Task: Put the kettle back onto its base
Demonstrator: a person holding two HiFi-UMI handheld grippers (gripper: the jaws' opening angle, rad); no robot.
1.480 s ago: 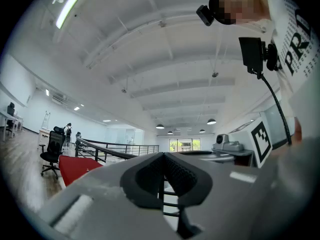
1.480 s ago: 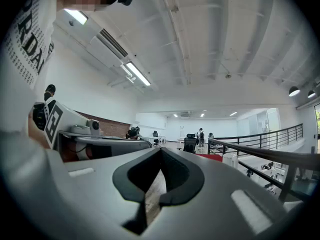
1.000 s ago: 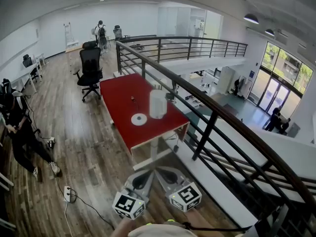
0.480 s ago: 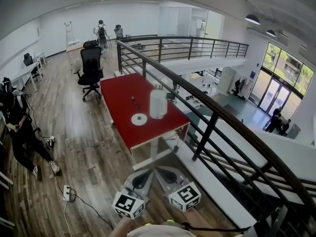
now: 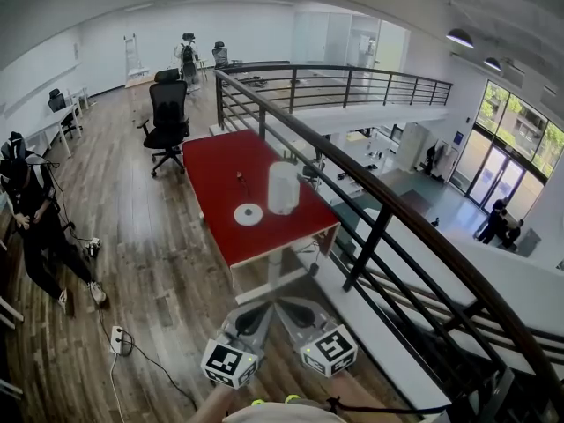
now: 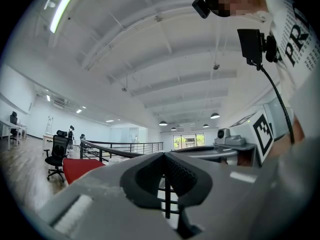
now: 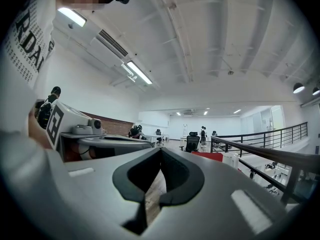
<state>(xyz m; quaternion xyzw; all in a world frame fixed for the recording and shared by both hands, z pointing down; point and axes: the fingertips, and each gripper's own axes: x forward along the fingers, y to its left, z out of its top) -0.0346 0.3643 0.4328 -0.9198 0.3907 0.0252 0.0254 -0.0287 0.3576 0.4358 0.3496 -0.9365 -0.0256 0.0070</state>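
Observation:
A white kettle (image 5: 283, 188) stands upright on the red table (image 5: 220, 179), near its right edge by the railing. Its round white base (image 5: 248, 213) lies flat on the table just left of it and nearer to me, with nothing on it. Both grippers are low in the head view, close to my body and far short of the table. My left gripper (image 5: 256, 314) (image 6: 163, 156) is shut with nothing in it. My right gripper (image 5: 298, 311) (image 7: 160, 150) is also shut and holds nothing. In the right gripper view the kettle (image 7: 231, 160) shows far ahead.
A black railing (image 5: 370, 201) runs along the table's right side, with a drop to a lower floor beyond. A black office chair (image 5: 167, 122) stands behind the table. A person (image 5: 31, 210) stands at the left, and a power strip (image 5: 117, 342) lies on the wooden floor.
The kettle, the base and both grippers have stayed where they were. The head view has shifted slightly, and the person at the left has moved a little.

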